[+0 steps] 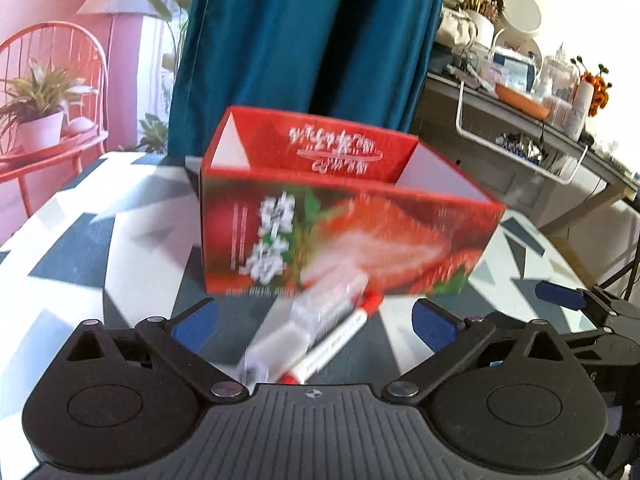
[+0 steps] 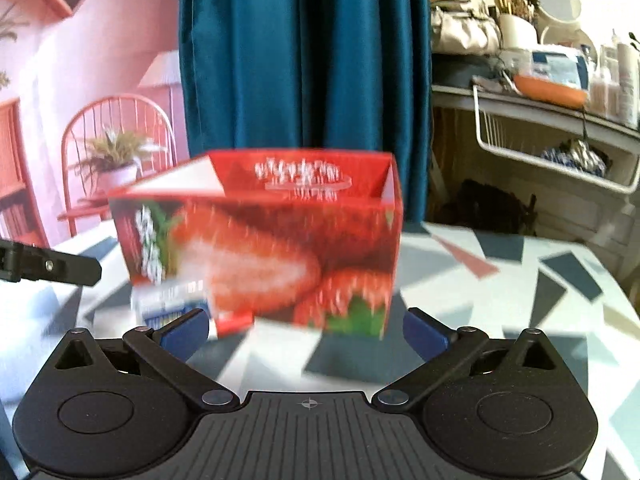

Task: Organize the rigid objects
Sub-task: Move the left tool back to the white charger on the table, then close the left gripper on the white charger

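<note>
Looking at an open-topped red carton (image 1: 344, 240) with strawberry print, standing upright mid-table on the patterned tablecloth (image 1: 72, 248). Looks empty as far as the visible inside goes; floor of it is hidden.

Loose items lie on the cloth just in front of the carton's near face: a white marker (image 1: 336, 344) with red cap, lying flat, and a clear-wrapped packet (image 1: 316, 320) right beside it, apparently touching. Both blurred, so I can't read the packet. From the right side a blue-and-white label (image 2: 168, 308) shows at the carton's near left corner, probably that same packet.

Left gripper (image 1: 316, 320) spread wide, nothing held, marker and packet lying between its blue pads (image 1: 196, 320) but untouched. Right gripper (image 2: 306, 330) also wide and empty, pointed at the carton's near face.

Handling guess:
- Marker: light, stiff, round and smooth. Will roll or squirt out if pinched off-centre. Take it across the barrel mid-length, not on the cap.
- Packet: light, film wrap looks slick and may crinkle; grip across the narrow width.
- Carton: thin card, light, walls will flex and it will slide or tip if nudged. If it needs steadying, pinch one wall at the rim near a corner, where it is stiffest.

Two items lying so close means a risk of grabbing both.
</note>
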`<state>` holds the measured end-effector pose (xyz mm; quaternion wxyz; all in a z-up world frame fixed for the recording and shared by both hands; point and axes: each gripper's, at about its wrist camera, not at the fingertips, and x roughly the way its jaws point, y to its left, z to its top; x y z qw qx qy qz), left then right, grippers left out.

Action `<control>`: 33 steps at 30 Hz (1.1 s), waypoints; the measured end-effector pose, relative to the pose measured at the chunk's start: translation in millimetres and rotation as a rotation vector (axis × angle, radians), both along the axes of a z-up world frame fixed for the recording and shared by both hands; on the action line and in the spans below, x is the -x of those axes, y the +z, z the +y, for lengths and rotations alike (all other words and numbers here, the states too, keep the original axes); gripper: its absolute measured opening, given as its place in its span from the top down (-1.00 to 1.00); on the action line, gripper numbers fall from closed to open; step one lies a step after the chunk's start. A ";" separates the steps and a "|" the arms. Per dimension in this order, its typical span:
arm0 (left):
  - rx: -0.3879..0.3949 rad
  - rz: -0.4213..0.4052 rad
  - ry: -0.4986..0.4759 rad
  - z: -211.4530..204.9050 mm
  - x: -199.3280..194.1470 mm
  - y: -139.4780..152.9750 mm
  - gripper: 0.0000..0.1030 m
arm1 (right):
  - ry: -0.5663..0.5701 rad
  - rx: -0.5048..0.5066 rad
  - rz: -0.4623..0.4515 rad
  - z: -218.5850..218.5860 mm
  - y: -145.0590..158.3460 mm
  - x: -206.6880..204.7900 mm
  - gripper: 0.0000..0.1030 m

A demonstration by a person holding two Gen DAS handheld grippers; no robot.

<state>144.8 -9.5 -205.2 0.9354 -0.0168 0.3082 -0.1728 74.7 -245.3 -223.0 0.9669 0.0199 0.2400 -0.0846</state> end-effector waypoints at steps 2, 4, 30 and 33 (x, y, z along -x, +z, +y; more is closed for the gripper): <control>-0.018 -0.005 0.011 0.8 6.3 -8.2 -1.00 | 0.010 0.022 0.015 7.2 -11.7 7.3 -0.99; -0.047 0.004 0.024 0.8 10.5 -17.7 -1.00 | 0.030 0.080 0.016 14.0 -22.8 15.6 -0.99; -0.035 0.077 0.090 11.5 0.4 -44.5 -0.98 | -0.037 -0.107 0.150 -24.7 -51.1 3.8 0.43; -0.005 0.058 0.105 17.2 -2.7 -41.9 -0.85 | -0.025 -0.109 0.148 -24.9 -51.3 3.2 0.43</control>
